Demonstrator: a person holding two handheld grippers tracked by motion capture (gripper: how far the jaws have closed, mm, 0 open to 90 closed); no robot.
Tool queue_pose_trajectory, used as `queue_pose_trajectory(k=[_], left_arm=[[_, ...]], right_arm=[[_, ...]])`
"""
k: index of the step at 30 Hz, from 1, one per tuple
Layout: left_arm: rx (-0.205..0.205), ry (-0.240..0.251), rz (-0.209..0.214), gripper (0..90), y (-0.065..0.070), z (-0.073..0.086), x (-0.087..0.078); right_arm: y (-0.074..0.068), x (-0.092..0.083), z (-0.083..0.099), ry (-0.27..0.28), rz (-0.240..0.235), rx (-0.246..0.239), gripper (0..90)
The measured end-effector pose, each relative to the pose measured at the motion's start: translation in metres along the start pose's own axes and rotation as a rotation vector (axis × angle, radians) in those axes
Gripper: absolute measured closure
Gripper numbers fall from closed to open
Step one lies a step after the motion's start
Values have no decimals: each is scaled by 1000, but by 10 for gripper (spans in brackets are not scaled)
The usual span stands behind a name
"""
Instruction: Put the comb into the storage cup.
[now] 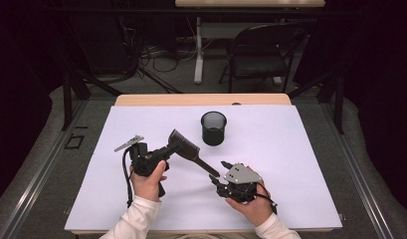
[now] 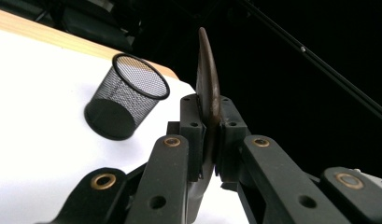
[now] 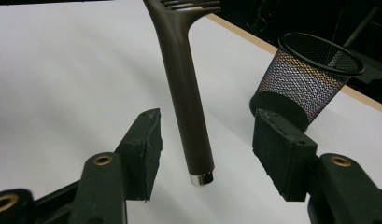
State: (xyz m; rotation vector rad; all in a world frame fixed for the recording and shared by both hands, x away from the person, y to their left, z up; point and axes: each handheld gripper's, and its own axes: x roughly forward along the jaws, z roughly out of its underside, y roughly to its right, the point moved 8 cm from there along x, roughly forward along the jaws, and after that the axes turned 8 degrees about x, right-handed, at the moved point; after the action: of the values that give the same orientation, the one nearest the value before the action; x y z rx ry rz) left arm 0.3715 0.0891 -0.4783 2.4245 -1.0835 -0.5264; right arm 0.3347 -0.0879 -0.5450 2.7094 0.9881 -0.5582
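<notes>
Left gripper (image 1: pixel 172 148) pinches brown comb (image 1: pixel 187 149) at toothed head, above white table (image 1: pixel 290 164). Comb long axis slants down toward right gripper (image 3: pixel 205 156); its jaws spread, handle end between pads, untouched. Mesh pen cup (image 1: pixel 213 128) just beyond, upright, nearer comb head.

High view looking down over the table (image 1: pixel 270 199); both gripper views sitting close, sharing the mesh cup (image 2: pixel 127 95).
</notes>
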Motion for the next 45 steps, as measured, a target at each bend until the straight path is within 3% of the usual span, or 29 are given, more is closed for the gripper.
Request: queue_pose_trajectory(k=[14, 24, 30, 36, 37, 38, 45], left_arm=[[7, 53, -31, 841, -10, -8, -7], [16, 74, -24, 841, -14, -12, -10], [6, 84, -23, 842, -19, -14, -13], [2, 95, -23, 841, -21, -18, -15], [4, 95, -22, 841, -21, -18, -15], [0, 101, -22, 841, -21, -19, -15], [13, 114, -28, 841, -20, -22, -19]], right_arm=[[9, -2, 0, 36, 39, -21, 388], [23, -3, 2, 37, 45, 62, 283], [33, -2, 7, 7, 68, 95, 265], [38, -5, 6, 15, 23, 168, 246], [39, -5, 5, 18, 43, 177, 235], [41, -5, 5, 13, 62, 177, 223], [38, -9, 4, 25, 25, 187, 183]])
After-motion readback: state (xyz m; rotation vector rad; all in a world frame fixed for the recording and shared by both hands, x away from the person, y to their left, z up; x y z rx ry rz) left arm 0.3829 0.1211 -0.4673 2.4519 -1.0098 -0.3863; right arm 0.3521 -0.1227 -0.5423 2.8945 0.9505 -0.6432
